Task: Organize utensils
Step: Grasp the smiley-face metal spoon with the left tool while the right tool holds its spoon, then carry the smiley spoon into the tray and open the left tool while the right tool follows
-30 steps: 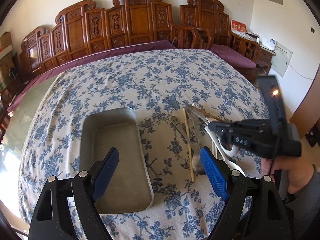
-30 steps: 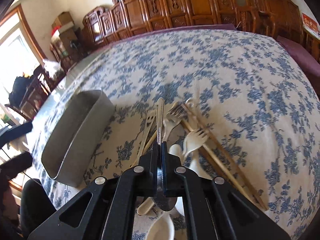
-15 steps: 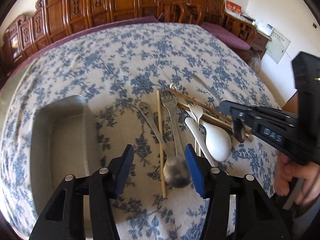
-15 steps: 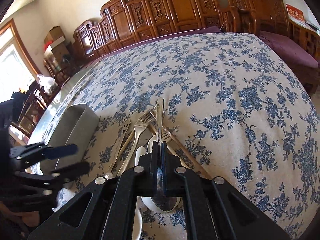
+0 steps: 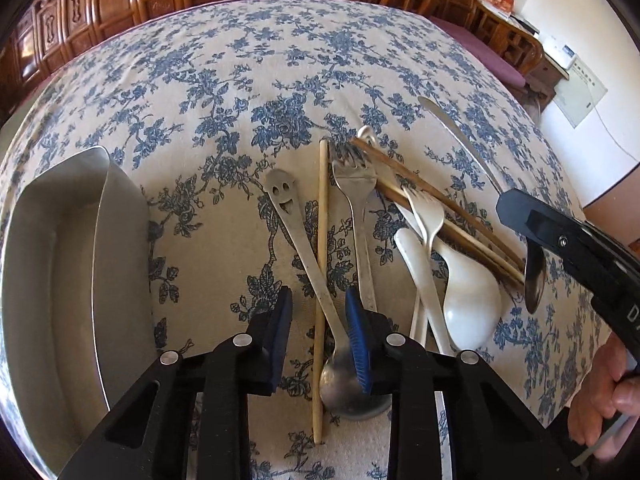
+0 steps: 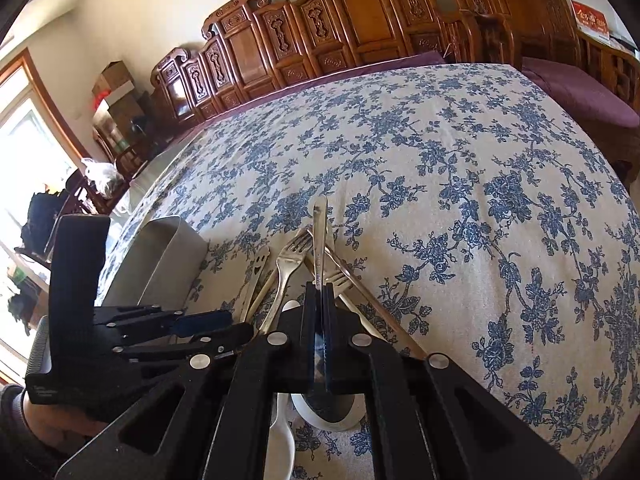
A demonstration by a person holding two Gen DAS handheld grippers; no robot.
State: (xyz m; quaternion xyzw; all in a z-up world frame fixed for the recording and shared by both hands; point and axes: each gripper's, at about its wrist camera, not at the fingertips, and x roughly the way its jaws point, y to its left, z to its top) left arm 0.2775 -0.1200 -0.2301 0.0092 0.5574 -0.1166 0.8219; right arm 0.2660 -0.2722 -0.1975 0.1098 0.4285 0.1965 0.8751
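Utensil pile sits near the counter's close edge, right of centre in the left wrist view. Metal tray point(image 5: 60, 280) lies at the left, well apart from the pile, empty inside as far as shown. Far half of the floral tablecloth point(image 5: 280, 60) is open, free room behind and to the right of the pile.

Left tool point(image 5: 320, 320) points steeply down over the pile, jaws have just been closing, now partly open. Between its blue pads lie the smiley-handled steel spoon point(image 5: 304, 256) and a pale chopstick point(image 5: 321, 240) crossing it. The right pad is touching or just over the spoon's neck; left pad stands clear, no grip yet.

Right tool point(image 6: 320, 320) is clamped tight on a steel spoon point(image 6: 320, 232), handle sticking forward, bowl hanging below the jaws, lifted above the pile. In the left wrist view that bowl hangs just beside the dark wooden chopsticks point(image 5: 440, 204).

Rest of pile: steel fork point(image 5: 358, 216), white plastic fork point(image 5: 428, 216), white soup spoon point(image 5: 468, 300), another white handle point(image 5: 416, 264) beside it. All overlapping or touching.

A hand point(image 5: 600, 400) grips the right tool's handle at the lower right.

Room: carved wooden chairs point(image 6: 340, 20) line the far side, purple cushions point(image 6: 580, 88), cream wall, bright window at left in the right wrist view.
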